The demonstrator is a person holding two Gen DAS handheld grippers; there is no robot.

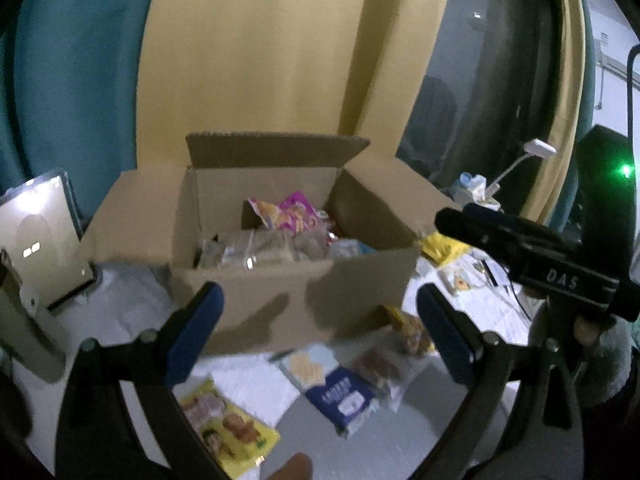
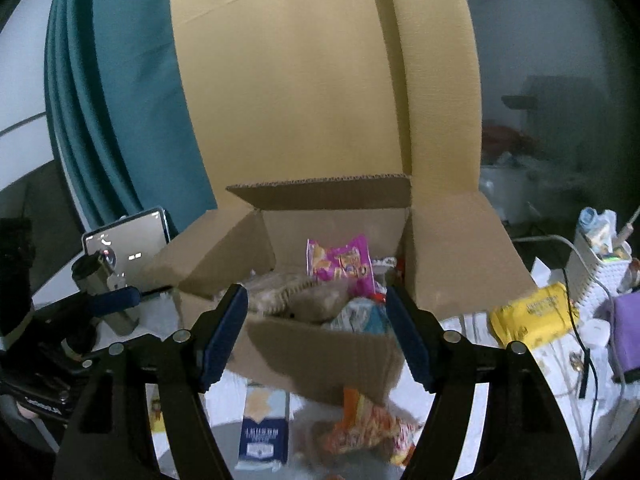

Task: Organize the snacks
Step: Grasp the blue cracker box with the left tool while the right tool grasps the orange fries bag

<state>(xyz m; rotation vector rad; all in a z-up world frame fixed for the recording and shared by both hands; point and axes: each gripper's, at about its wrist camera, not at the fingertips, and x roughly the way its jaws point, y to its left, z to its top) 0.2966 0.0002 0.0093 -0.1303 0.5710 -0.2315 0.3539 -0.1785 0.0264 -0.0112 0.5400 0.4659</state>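
Note:
An open cardboard box [image 1: 256, 300] [image 2: 320, 352] stands on the white table and holds several snack packs, with a pink pack [image 1: 290, 212] [image 2: 340, 264] on top. On the table in front lie a blue-and-white cracker pack [image 1: 332, 388] [image 2: 264, 428], a yellow snack pack [image 1: 228, 428], and an orange pack [image 1: 408, 328] [image 2: 372, 428]. My left gripper [image 1: 320, 328] is open and empty, above the loose packs before the box. My right gripper [image 2: 316, 336] is open and empty at the box's front wall. It shows from the side in the left wrist view [image 1: 520, 248].
A tablet [image 1: 44, 236] [image 2: 128, 248] leans at the left. A yellow pack [image 2: 532, 316] [image 1: 444, 248], a white basket [image 2: 600, 264], cables and a purple item [image 2: 628, 328] lie at the right. Large cardboard [image 1: 288, 48] and a teal curtain [image 1: 76, 68] stand behind.

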